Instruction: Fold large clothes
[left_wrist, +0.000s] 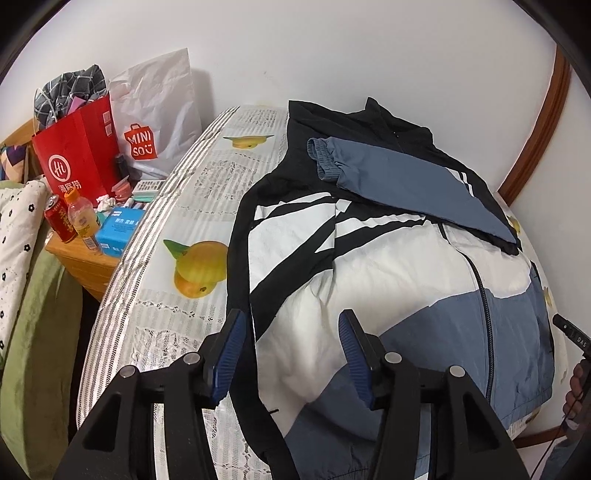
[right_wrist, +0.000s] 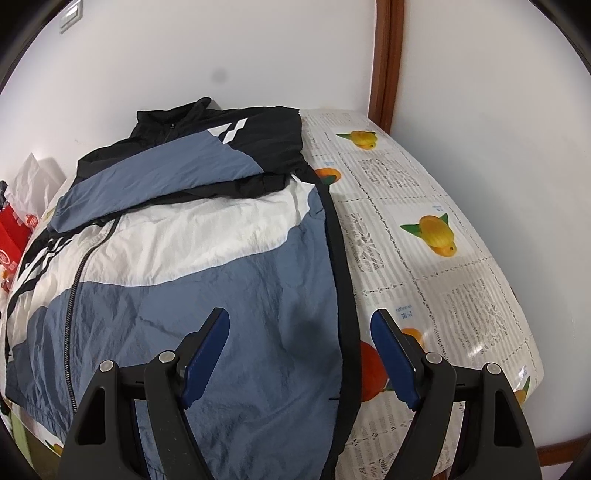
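The left gripper (left_wrist: 291, 332) hangs over the near left part of the jacket (left_wrist: 388, 258), its blue pads (left_wrist: 229, 354) spread apart with nothing pinched between them — the black side band of the jacket and white cloth show in the gap below. The right gripper (right_wrist: 299, 332) stands with its jaws wide too, straddling the jacket's right edge: one pad (right_wrist: 207, 354) is over blue fabric, the other over the tablecloth (right_wrist: 443, 280), and the black edge strip runs down between them, not pressed by either.

The jacket lies front up and zipped on the table, collar toward the wall (left_wrist: 332, 44). Both sleeves are folded in — the blue sleeve (left_wrist: 406, 181) lies across the chest with its ribbed cuff (left_wrist: 323, 158) toward the left, and the black-and-white sleeve lies beneath it down the left side.

To the right of the jacket a broad strip of cloth lies bare out to the table's edge; to the left a narrower strip runs to the striped border. The tablecloth is glossy, printed with lace squares and oranges (left_wrist: 199, 269).

Beyond the left edge stands a wooden nightstand (left_wrist: 85, 262) crowded with a red paper bag (left_wrist: 77, 158), a white Miniso bag (left_wrist: 155, 110), a red can (left_wrist: 59, 221), an orange drink bottle (left_wrist: 83, 221) and a blue tissue pack (left_wrist: 118, 232). A brown wooden door frame (right_wrist: 386, 55) rises at the wall.
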